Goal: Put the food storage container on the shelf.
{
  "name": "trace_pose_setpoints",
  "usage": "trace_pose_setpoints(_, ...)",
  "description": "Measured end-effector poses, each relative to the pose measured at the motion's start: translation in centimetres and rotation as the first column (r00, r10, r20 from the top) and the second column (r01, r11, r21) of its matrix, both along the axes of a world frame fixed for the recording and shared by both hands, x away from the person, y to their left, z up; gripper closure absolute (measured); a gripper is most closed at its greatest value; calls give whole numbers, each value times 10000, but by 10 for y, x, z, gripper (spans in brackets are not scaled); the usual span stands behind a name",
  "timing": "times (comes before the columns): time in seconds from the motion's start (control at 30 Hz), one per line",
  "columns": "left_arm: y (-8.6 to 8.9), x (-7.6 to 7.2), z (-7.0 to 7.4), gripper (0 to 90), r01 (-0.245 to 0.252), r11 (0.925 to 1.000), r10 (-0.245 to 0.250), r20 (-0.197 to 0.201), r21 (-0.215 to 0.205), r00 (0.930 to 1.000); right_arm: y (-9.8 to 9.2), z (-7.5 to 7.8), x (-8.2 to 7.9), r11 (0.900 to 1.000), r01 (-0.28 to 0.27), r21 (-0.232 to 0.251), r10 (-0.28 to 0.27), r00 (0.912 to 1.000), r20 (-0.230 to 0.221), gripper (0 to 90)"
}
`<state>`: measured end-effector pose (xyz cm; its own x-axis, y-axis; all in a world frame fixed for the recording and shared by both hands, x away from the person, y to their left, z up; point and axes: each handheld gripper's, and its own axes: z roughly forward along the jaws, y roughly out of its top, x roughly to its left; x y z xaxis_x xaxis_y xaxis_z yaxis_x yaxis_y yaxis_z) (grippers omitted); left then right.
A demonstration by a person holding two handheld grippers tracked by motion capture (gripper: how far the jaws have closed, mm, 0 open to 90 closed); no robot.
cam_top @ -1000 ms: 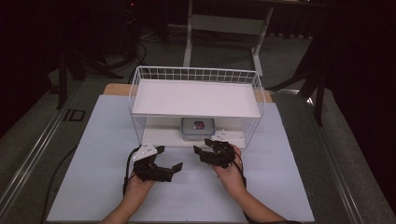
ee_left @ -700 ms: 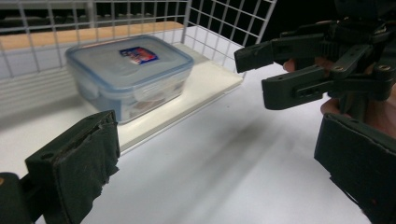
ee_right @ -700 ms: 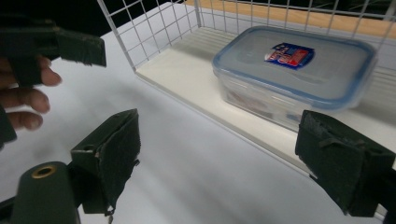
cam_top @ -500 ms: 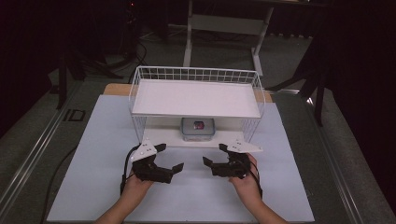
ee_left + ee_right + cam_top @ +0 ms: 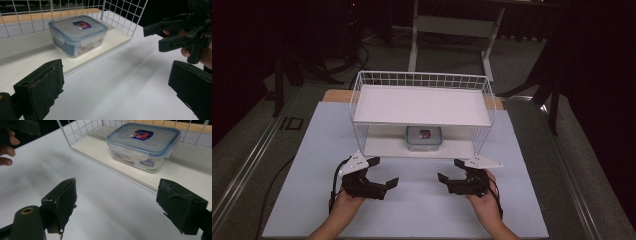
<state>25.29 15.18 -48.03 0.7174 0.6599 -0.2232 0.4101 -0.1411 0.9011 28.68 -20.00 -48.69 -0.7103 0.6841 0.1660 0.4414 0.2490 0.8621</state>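
Sitting on the lower shelf of the white wire rack (image 5: pixel 422 105), the clear lidded plastic box (image 5: pixel 424 138) lies untouched; left gripper (image 5: pixel 379 172) and right gripper (image 5: pixel 451 171) hover nearby, jaws spread, empty, the right's having just been opening.

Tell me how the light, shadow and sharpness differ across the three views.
High view: white table bright, surroundings nearly black, picture soft. Left gripper view: the box sharp, soft shadows streak the table, near jaws slightly blurred. Right gripper view: faint glare on the box lid, both jaws dark and soft.
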Motion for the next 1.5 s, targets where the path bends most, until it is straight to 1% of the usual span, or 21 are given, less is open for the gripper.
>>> trace_pose_setpoints(0.03,2,-2,0,10,-11,10000,11,50,-38,10000,-2,1,-2,10000,1,34,-1,10000,6,166)
trace_pose_setpoints(0.13,6,-7,2,10,-18,10000,18,22,-37,10000,-6,2,-6,9999,-17,104,17,10000,-40,165)
trace_pose_setpoints(0.23,11,-10,3,10,52,10000,-51,-114,71,9999,-9,4,-11,9999,-131,6,131,9999,32,164)
trace_pose_setpoints(0.3,14,-14,4,10,45,9999,-44,-93,90,9999,-11,6,-14,9998,-153,-129,154,9998,83,164)
trace_pose_setpoints(0.33,16,-15,4,10,39,9999,-38,-82,151,10000,-13,7,-16,9998,-186,-90,187,9998,118,163)
trace_pose_setpoints(0.43,21,-20,3,10,-26,9998,29,-112,198,9999,-20,8,-20,9998,-172,-82,173,9997,152,163)
trace_pose_setpoints(0.53,26,-24,2,10,-63,9994,67,-117,351,9999,-27,8,-25,9998,-160,-104,161,9998,108,163)
trace_pose_setpoints(0.6,28,-25,1,10,-112,9992,117,-118,396,9999,-29,8,-26,9999,-159,-52,160,9998,110,163)
trace_pose_setpoints(0.63,33,-27,0,10,-237,9991,241,-106,366,9997,-32,8,-27,9999,-117,-23,117,9998,138,164)
trace_pose_setpoints(0.67,35,-28,0,10,-274,9990,277,-64,355,9996,-38,7,-30,10000,-16,-64,18,9999,171,164)
trace_pose_setpoints(0.73,38,-29,0,10,-195,9984,194,19,524,9998,-42,7,-31,10000,-18,34,18,9999,156,165)
trace_pose_setpoints(0.8,39,-31,-2,10,-27,9976,3,356,693,9994,-46,7,-33,9999,109,-66,-107,9996,273,165)
trace_pose_setpoints(0.87,40,-33,-3,10,35,9963,-88,615,864,9981,-49,7,-34,9999,102,-53,-100,9996,276,164)
trace_pose_setpoints(0.93,40,-33,-6,10,44,9964,-101,676,842,9977,-52,5,-35,9998,183,-104,-180,9994,312,164)
trace_pose_setpoints(1.07,42,-32,-12,10,-99,9979,63,571,636,9983,-55,1,-33,9995,290,-81,-287,9989,365,164)
trace_pose_setpoints(1.1,42,-31,-14,10,-95,9974,59,507,712,9987,-55,-1,-33,9995,293,-137,-287,9987,431,164)
trace_pose_setpoints(1.17,43,-30,-17,10,-171,9976,143,412,671,9990,-57,-4,-32,9992,328,-238,-318,9986,435,165)
trace_pose_setpoints(1.23,43,-29,-19,10,-210,9974,183,385,694,9991,-57,-5,-31,9991,313,-280,-299,9985,469,165)
trace_pose_setpoints(1.27,44,-29,-20,10,-255,9976,228,415,640,9989,-57,-8,-30,9987,323,-404,-302,9983,504,165)
trace_pose_setpoints(1.4,45,-28,-21,10,-420,9969,384,541,670,9978,-60,-15,-26,9981,437,-431,-426,9988,253,165)
trace_pose_setpoints(1.5,45,-28,-23,10,-480,9973,457,409,554,9981,-61,-18,-25,9977,504,-444,-503,9987,37,165)
